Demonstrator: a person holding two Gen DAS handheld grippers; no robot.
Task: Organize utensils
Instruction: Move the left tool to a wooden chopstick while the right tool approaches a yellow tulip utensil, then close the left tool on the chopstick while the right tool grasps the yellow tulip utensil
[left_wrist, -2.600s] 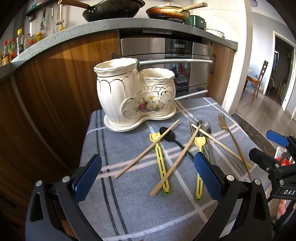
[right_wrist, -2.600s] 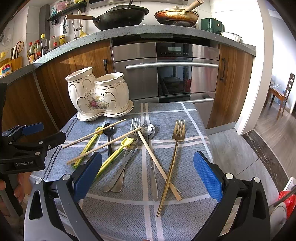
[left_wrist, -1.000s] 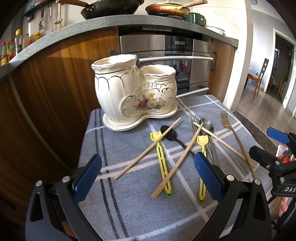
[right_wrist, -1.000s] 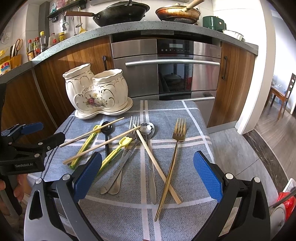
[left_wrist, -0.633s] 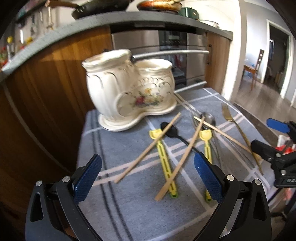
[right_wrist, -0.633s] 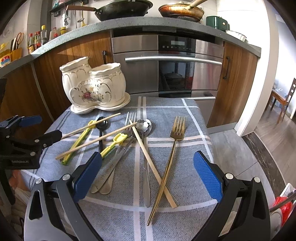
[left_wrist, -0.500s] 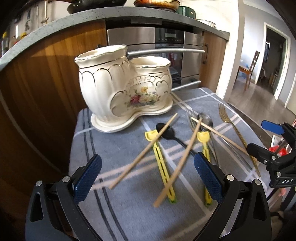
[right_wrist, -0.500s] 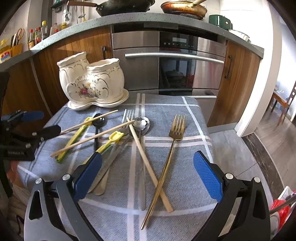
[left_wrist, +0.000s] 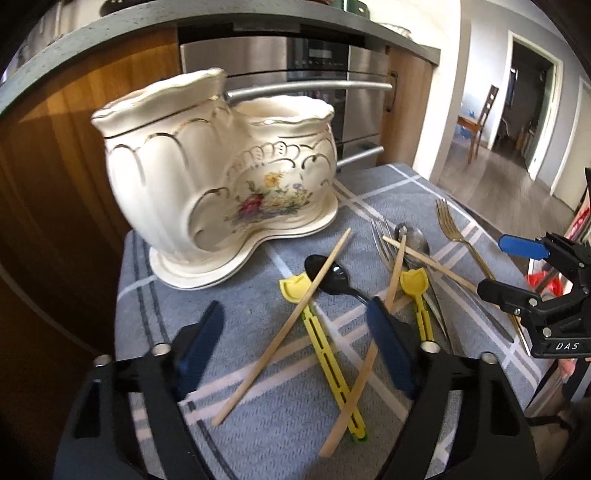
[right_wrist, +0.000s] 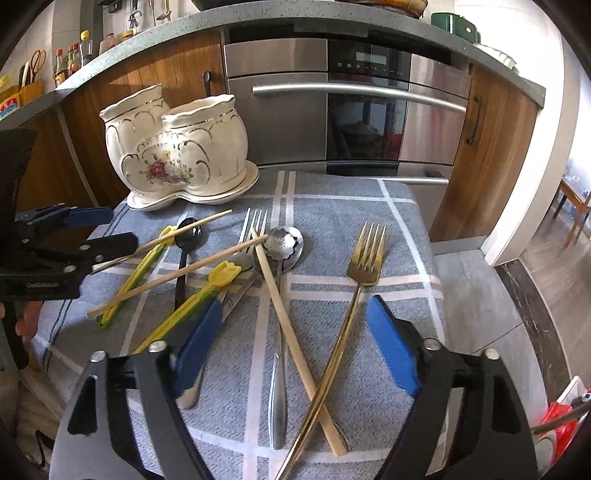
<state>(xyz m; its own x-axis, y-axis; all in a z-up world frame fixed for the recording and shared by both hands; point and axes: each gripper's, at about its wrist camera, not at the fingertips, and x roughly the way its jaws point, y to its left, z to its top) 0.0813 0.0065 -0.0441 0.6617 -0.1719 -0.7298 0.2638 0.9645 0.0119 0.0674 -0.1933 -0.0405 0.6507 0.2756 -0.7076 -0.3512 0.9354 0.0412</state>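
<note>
Now both jaws, just narrowing yet gripping nothing: left gripper (left_wrist: 295, 349) straddles a chopstick (left_wrist: 286, 325), right gripper (right_wrist: 295, 341) the gold fork (right_wrist: 345, 325).

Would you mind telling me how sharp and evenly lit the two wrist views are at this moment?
Left wrist view: the ceramic holder and background are softened by motion blur, with sun on the cabinet door. Right wrist view: sharper, the gold fork crisp, with glare on the oven handle. Both bend straight edges, fisheye-style, and darken at the corners.
</note>
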